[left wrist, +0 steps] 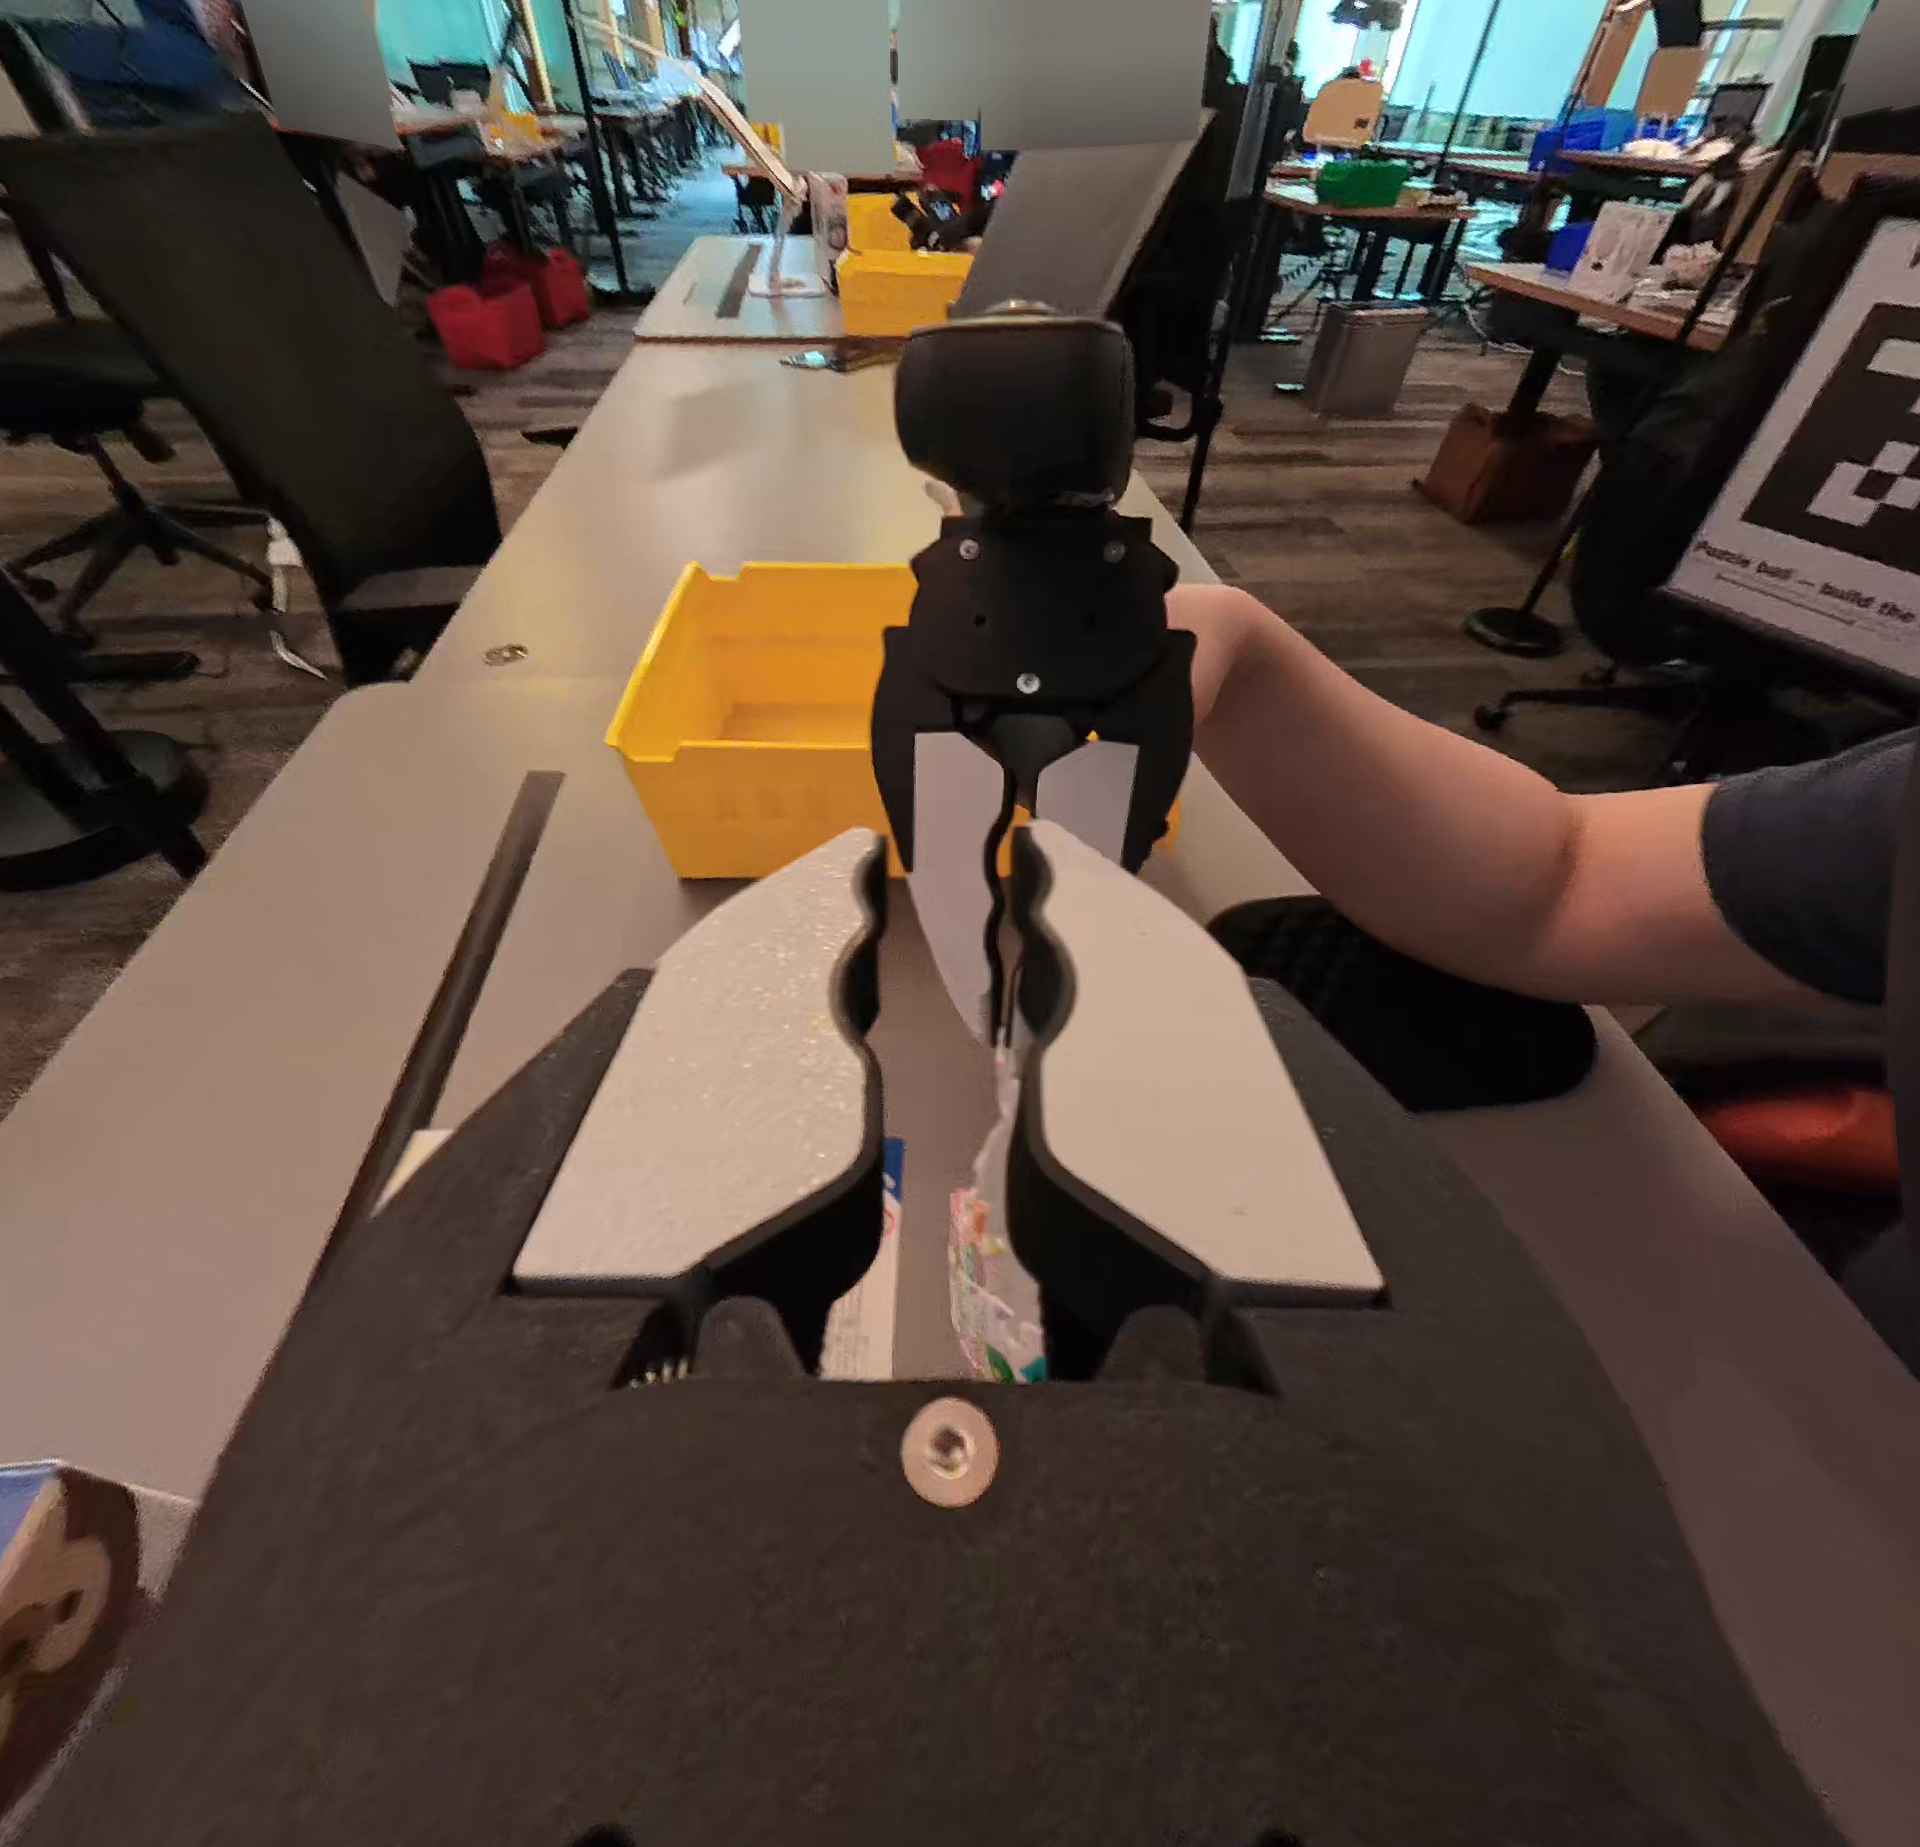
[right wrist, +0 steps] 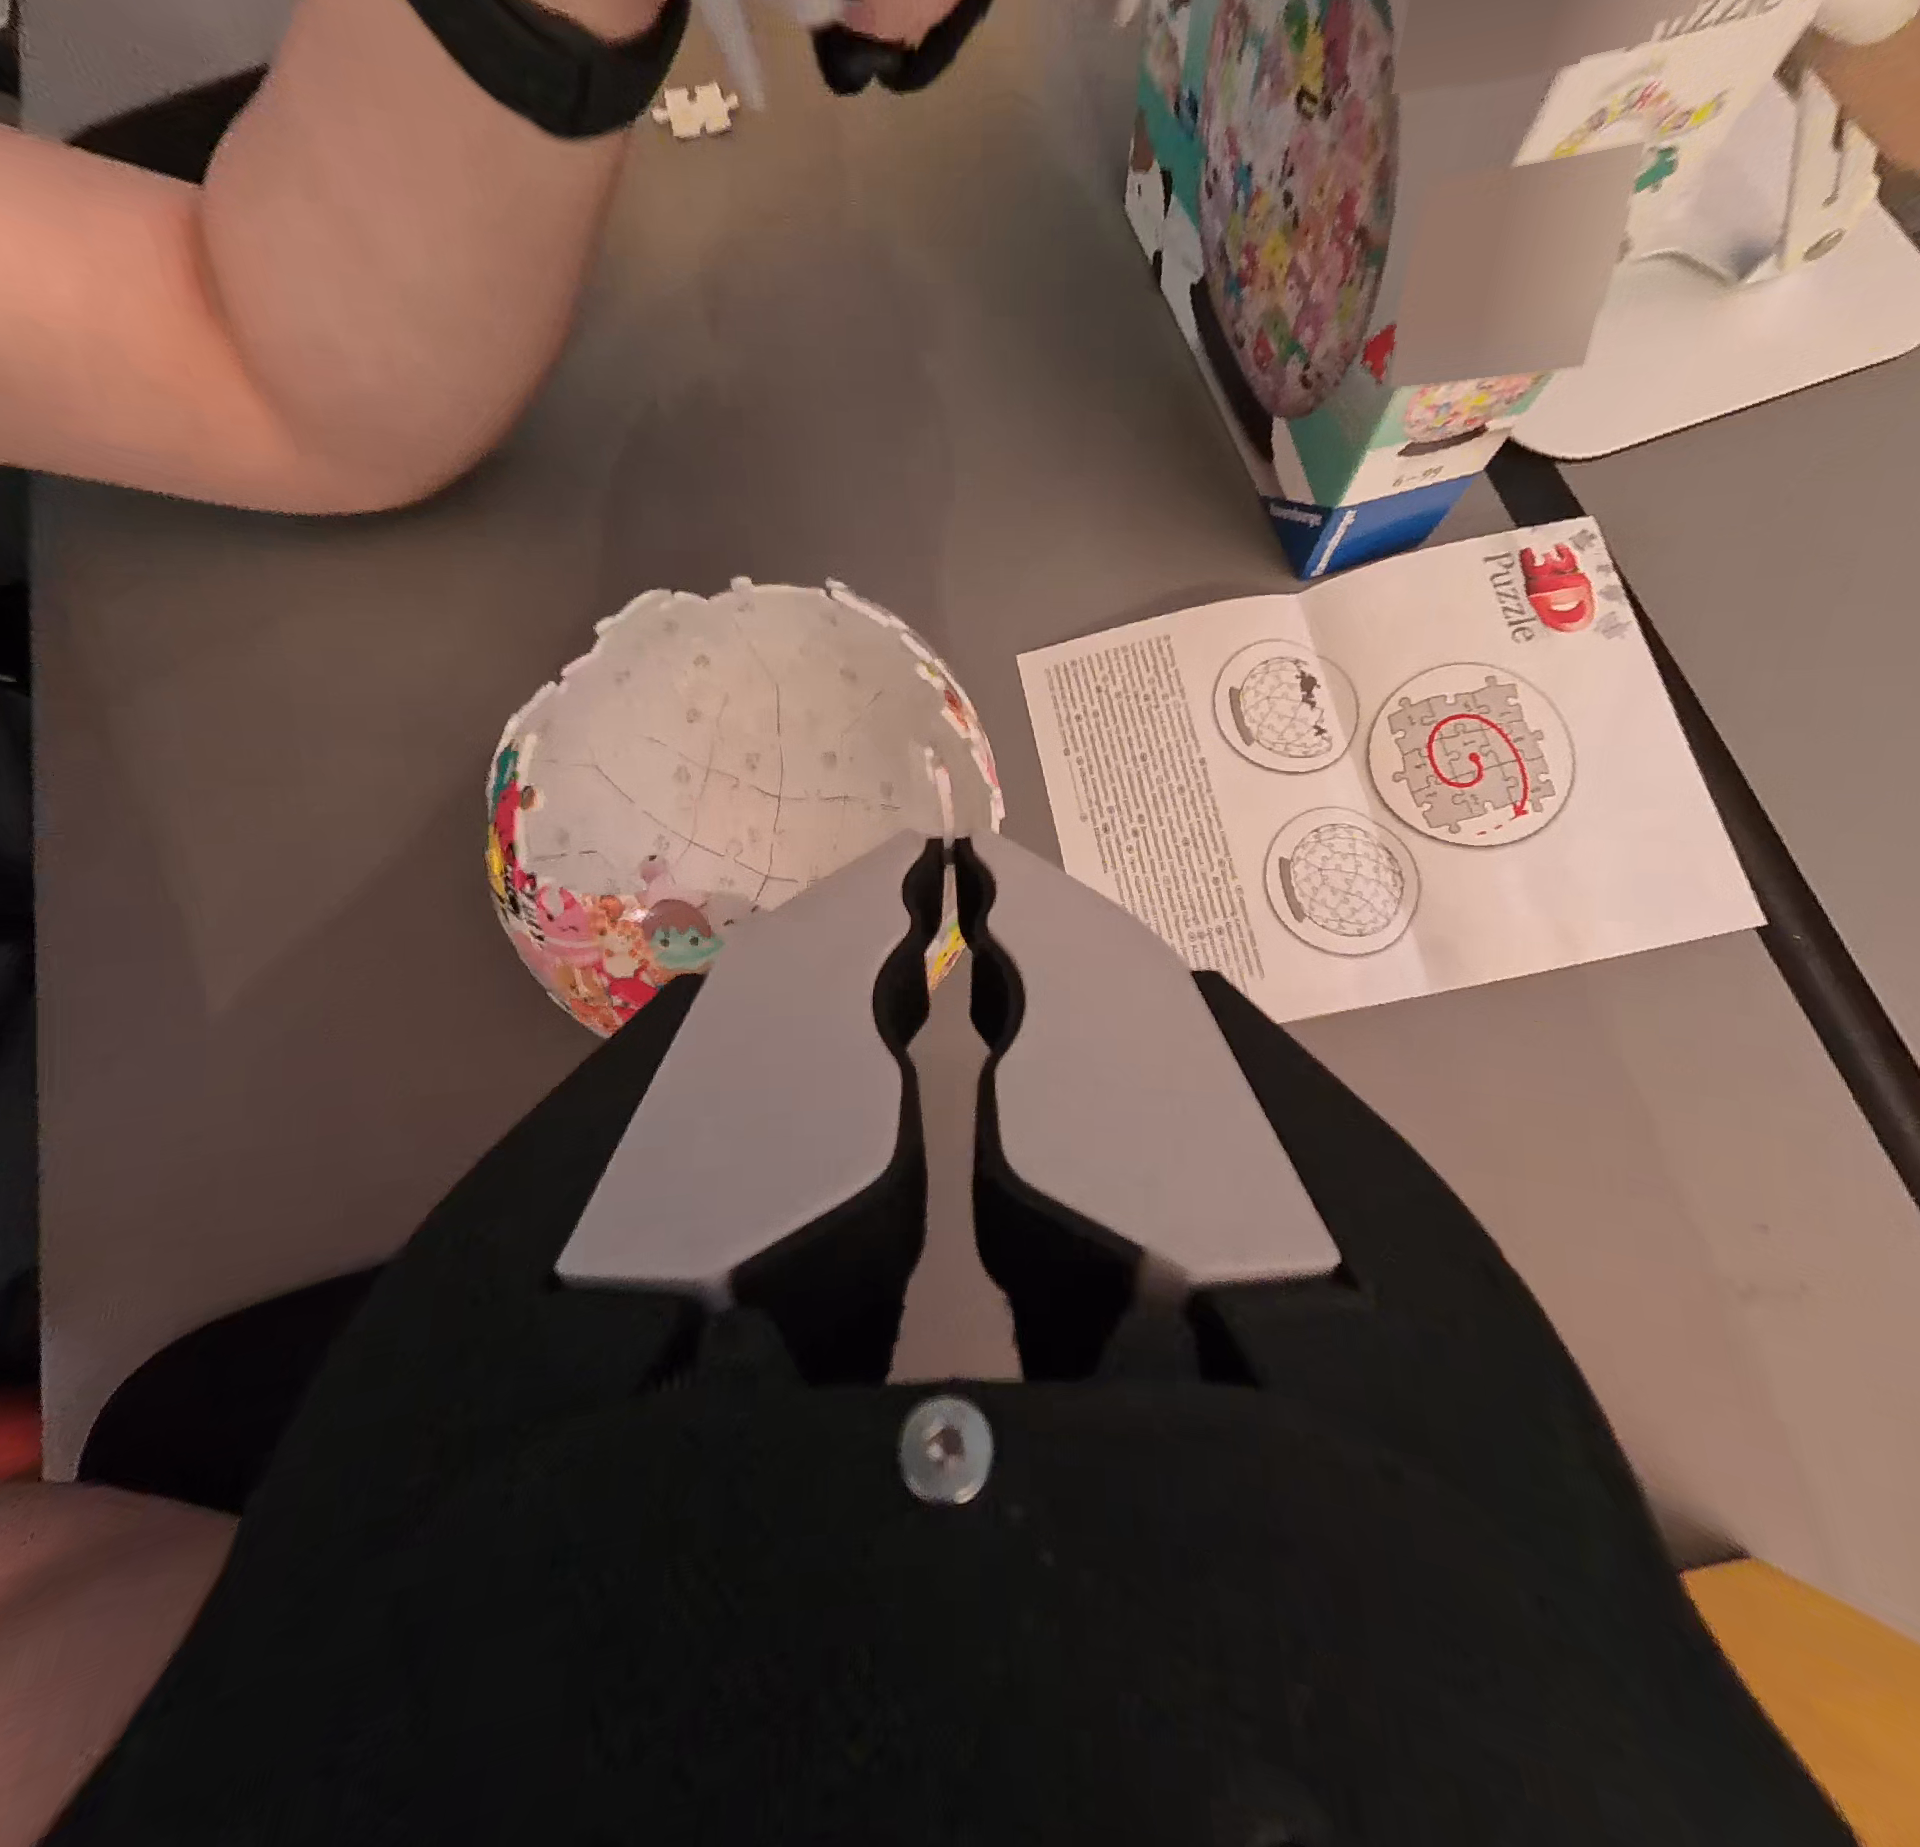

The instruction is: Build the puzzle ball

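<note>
Ball [right wrist: 727, 789] | half-built shell, light, fragile; take rim at 3 o'clock gently | your right gripper [right wrist: 948, 852] nips that rim | left gripper [left wrist: 948, 924] jaws parted, empty.

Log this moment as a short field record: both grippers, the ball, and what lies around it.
right gripper: fingers pinched on the rim of the puzzle ball
left gripper: fingers slightly apart; held contents unclear
puzzle ball: partly built, open shell, white inside, colourful outside, on the grey table
instruction sheet: flat, right of the ball
puzzle box: beyond the sheet
loose piece: far side
yellow bin: looks empty
</note>
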The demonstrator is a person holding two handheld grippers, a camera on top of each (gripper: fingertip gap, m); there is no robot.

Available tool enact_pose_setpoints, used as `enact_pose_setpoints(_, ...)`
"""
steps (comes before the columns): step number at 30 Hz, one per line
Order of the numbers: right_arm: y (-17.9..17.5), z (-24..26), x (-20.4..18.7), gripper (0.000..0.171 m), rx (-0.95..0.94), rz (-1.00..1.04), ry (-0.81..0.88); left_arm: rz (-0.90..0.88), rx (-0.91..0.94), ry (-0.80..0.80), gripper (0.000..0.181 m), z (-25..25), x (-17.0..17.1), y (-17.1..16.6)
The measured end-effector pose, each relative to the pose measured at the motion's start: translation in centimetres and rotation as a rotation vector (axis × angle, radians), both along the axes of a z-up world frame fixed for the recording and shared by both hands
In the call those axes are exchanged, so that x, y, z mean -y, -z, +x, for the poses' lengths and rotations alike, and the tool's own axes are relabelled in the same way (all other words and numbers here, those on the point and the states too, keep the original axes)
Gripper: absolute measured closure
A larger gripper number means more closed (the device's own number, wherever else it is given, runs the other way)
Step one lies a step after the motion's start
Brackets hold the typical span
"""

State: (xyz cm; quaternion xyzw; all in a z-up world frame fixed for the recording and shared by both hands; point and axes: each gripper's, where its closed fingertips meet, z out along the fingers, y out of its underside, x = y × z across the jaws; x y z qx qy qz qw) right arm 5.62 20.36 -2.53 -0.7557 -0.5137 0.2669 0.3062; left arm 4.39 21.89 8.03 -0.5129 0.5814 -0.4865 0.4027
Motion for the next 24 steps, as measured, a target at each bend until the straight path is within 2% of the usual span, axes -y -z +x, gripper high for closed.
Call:
enact_pose_setpoints(3, 1.3, -0.2, 0.0, 0.168, 0.061, -0.024, -0.002, -0.059, -0.082, 0.079, 0.148, -0.3, 0.8, 1.5)
enact_pose_setpoints(6, 2.5, -0.4, -0.1, 0.168, 0.127, -0.029, -0.01, -0.039, -0.153, 0.033, 0.145, -0.3, -0.3, 3.2)
enact_pose_setpoints(11, 3.7, -0.5, -0.2, 0.168, 0.196, -0.043, -0.009, -0.15, -0.2, 0.127, 0.139, -0.6, 0.0, 5.1)
enact_pose_setpoints(15, 3.7, -1.1, -0.1, 0.168, 0.195, -0.062, -0.017, -0.162, -0.296, 0.138, 0.138, -0.5, -0.5, 7.8)
enact_pose_setpoints(18, 4.0, -1.2, -0.1, 0.168, 0.236, -0.069, -0.009, -0.259, -0.328, 0.229, 0.138, -0.5, 0.6, 8.7)
enact_pose_setpoints(24, 3.9, -1.0, -0.5, 0.168, 0.274, -0.05, 0.032, -0.316, -0.437, 0.249, 0.135, -0.3, 0.8, 11.3)
